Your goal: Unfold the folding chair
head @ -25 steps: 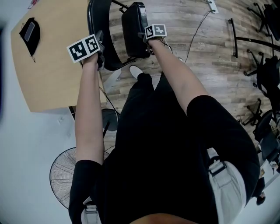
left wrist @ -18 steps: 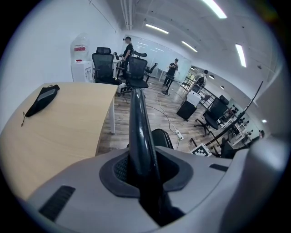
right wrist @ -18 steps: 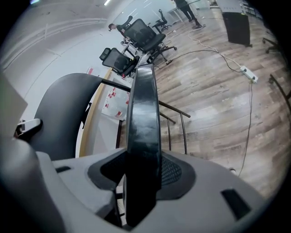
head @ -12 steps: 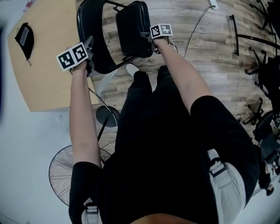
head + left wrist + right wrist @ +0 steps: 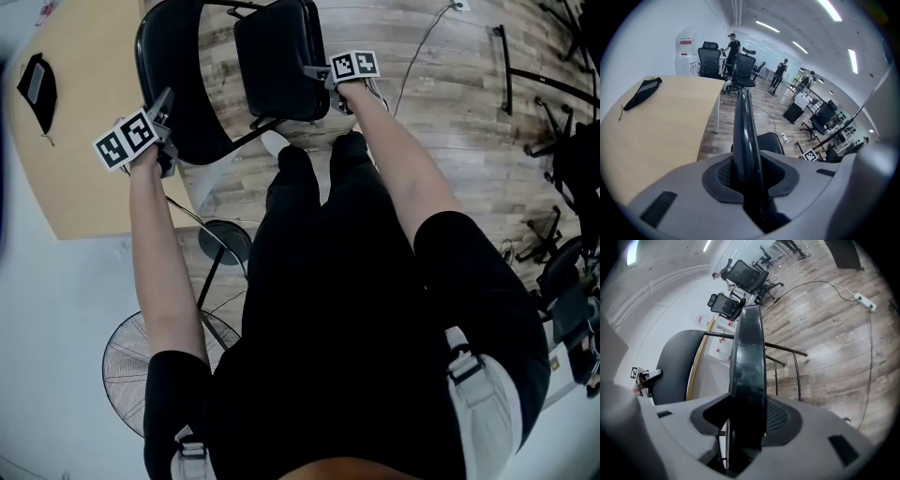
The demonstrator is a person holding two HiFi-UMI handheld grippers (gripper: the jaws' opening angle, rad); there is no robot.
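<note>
L hand-held gripper (image 5: pixel 165 99) clamps chair backrest (image 5: pixel 178 80) rim; R hand-held gripper (image 5: pixel 315 74) grips seat (image 5: pixel 277 56) edge, jaws just widening.

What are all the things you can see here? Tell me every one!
folding chair: one, black, on the wood floor ahead.
table: one, light wood, left of the chair.
pouch: one, black, on the table.
fan: one, dark wire, on the floor, lower left.
office chairs: several, black, beyond the table.
power strip: one, white, on the floor.
left gripper: one, grey, shut on the backrest rim.
right gripper: one, grey, holding the seat edge; jaws have just been opening slightly.
</note>
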